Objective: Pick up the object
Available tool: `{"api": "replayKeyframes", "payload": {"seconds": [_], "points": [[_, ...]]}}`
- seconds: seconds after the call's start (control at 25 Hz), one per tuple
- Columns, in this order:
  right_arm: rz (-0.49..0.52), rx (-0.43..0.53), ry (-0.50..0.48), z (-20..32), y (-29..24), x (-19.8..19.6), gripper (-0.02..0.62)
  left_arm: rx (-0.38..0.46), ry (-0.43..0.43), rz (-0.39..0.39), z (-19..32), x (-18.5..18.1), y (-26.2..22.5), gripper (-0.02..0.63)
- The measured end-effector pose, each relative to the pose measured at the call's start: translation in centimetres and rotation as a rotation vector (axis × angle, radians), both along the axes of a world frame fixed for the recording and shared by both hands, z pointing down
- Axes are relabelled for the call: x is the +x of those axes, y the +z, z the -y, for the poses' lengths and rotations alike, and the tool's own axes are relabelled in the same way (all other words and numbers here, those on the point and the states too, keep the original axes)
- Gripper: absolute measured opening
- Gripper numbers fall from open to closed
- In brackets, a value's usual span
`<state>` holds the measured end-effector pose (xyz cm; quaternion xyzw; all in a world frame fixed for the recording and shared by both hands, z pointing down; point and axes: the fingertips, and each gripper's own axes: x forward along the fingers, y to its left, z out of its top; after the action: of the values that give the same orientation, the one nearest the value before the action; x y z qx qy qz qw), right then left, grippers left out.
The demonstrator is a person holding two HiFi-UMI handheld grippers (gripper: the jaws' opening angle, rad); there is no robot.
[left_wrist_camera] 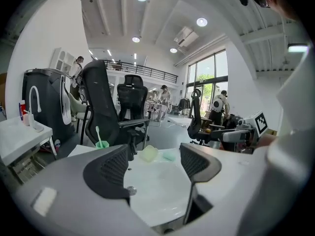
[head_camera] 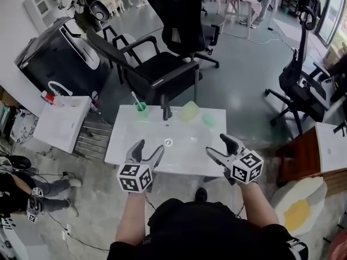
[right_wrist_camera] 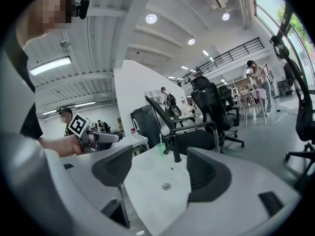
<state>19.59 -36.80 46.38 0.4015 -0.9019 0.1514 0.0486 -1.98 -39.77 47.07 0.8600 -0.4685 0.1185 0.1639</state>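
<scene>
A white washbasin top [head_camera: 127,145] with a drain [head_camera: 168,142] and a black tap [head_camera: 166,110] stands before me. Along its far edge sit a green cup with a toothbrush [head_camera: 141,108], a pale yellow-green translucent object [head_camera: 190,111] and a small mint-green one [head_camera: 209,121]. My left gripper [head_camera: 150,146] hovers open over the near left edge, nothing between its jaws. My right gripper [head_camera: 216,144] is open and empty over the near right edge. The left gripper view [left_wrist_camera: 152,168] looks across the basin at the pale object [left_wrist_camera: 149,153]. The right gripper view [right_wrist_camera: 160,173] faces the tap [right_wrist_camera: 173,149].
Black office chairs [head_camera: 162,72] stand just behind the basin, another [head_camera: 303,85] at the right. A second white basin unit [head_camera: 62,121] and a black appliance [head_camera: 59,53] are at the left. A wooden table [head_camera: 301,156] is at the right. Someone's legs [head_camera: 49,194] lie at the left.
</scene>
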Motion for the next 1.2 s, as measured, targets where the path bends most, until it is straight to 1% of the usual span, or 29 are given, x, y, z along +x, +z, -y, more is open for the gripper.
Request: {"api": "replayKeyframes", "payload": {"seconds": [0.16, 0.28, 0.36, 0.52, 0.64, 0.72, 0.96, 1.2], "points": [[-0.031, 0.007, -0.005, 2.1, 0.0, -1.2, 0.313, -0.007, 0.011, -0.022, 2.4, -1.0, 0.7, 0.337], [-0.053, -0.01, 0.028, 3.9, 0.3, -2.2, 0.313, -0.019, 0.039, -0.044, 4.1, -2.0, 1.2, 0.337], [-0.064, -0.025, 0.036, 4.7, 0.7, -3.5, 0.313, -0.021, 0.065, -0.046, 4.7, -2.8, 1.6, 0.337], [-0.108, -0.048, 0.023, 5.3, 1.9, -6.5, 0.313, -0.042, 0.08, -0.069, 6.0, -4.5, 3.1, 0.336], [-0.163, -0.069, 0.001, 5.2, 3.3, -8.3, 0.313, -0.065, 0.086, -0.089, 6.4, -5.4, 4.1, 0.334], [-0.202, -0.087, -0.009, 5.5, 4.4, -8.8, 0.313, -0.076, 0.095, -0.092, 6.8, -5.7, 4.8, 0.334], [-0.277, -0.119, -0.024, 7.3, 6.6, -9.5, 0.313, -0.099, 0.106, -0.108, 7.6, -5.6, 5.9, 0.333], [-0.373, -0.128, -0.081, 10.2, 9.2, -9.9, 0.313, -0.125, 0.104, -0.11, 8.6, -4.9, 7.2, 0.331]]}}
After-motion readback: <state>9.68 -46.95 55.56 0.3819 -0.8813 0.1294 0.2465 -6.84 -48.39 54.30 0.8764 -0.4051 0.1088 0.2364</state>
